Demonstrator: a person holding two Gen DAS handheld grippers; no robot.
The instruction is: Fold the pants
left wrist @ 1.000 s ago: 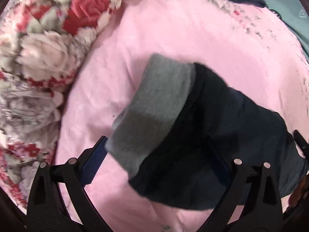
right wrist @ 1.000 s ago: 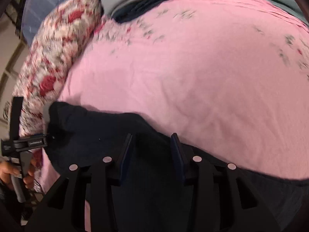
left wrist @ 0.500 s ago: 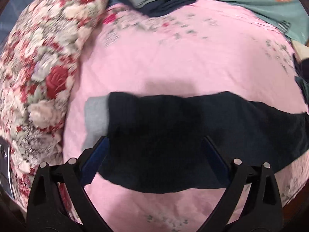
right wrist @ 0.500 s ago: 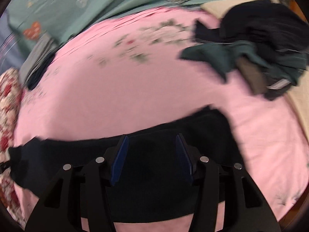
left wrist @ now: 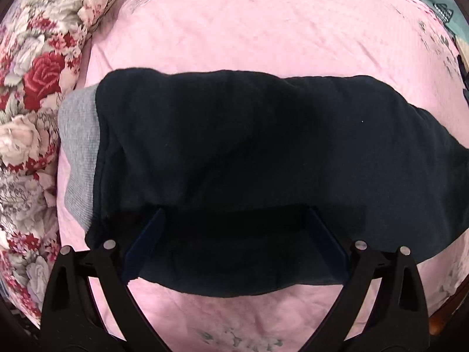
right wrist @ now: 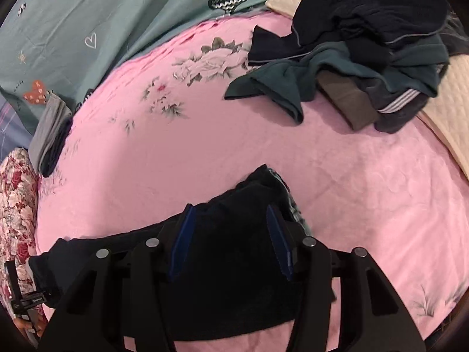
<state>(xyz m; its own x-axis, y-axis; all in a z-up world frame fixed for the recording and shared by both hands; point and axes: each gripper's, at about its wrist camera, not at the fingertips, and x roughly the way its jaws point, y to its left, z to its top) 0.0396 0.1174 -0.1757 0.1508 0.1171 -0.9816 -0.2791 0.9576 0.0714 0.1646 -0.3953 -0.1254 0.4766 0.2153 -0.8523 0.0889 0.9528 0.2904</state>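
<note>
While the dark pants (left wrist: 252, 158) lie in a long band across the pink bed sheet (left wrist: 263, 35), the left gripper (left wrist: 234, 243) hovers low over their near edge — fingers spread wide, holding nothing. At the other end the right gripper (right wrist: 231, 234) is likewise parted and empty over bunched cloth. A grey cuff (left wrist: 79, 158) lies just beside the floral pillow (left wrist: 35, 67). Pinching only the top layer could leave the fold crooked — the fabric looks doubled and slack.

Matt dark knit pants (left wrist: 249, 152), grey ribbed cuff (left wrist: 79, 158), seemingly soft pink sheet (left wrist: 249, 35)
</note>
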